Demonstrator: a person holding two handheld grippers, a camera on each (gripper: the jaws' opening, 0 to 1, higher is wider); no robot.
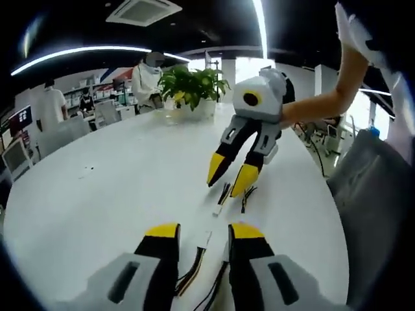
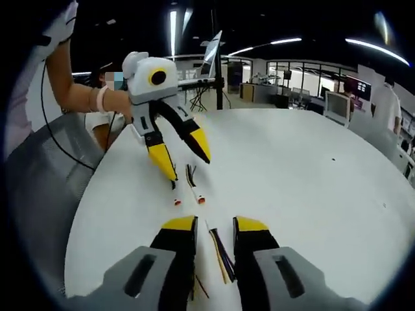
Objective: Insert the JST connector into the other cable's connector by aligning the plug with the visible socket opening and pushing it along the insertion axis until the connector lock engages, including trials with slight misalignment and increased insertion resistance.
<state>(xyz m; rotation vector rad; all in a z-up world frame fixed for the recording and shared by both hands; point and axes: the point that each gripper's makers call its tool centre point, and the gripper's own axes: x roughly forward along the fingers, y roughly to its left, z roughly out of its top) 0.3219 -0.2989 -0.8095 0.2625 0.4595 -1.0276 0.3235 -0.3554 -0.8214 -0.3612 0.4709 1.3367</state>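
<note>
Two thin cables lie on the white table (image 1: 97, 194). In the left gripper view a small white connector (image 1: 203, 238) rests between my left gripper's (image 1: 204, 230) spread yellow tips, its yellow, red and black wires (image 1: 190, 275) trailing toward the camera. Just beyond lies a second white connector (image 1: 217, 208), whose wires run under my right gripper (image 1: 229, 179), open and hovering tips-down. In the right gripper view my right gripper (image 2: 214, 223) straddles yellow and dark wires (image 2: 222, 253). Two small connector ends (image 2: 176, 201) (image 2: 200, 199) lie below the left gripper (image 2: 186, 163), which stands open.
A potted plant (image 1: 191, 87) stands at the table's far end, with people and desks behind it. A grey chair (image 1: 376, 194) (image 2: 45, 194) sits close to the table edge on the person's side. The person's forearm (image 1: 324, 103) reaches in over the table.
</note>
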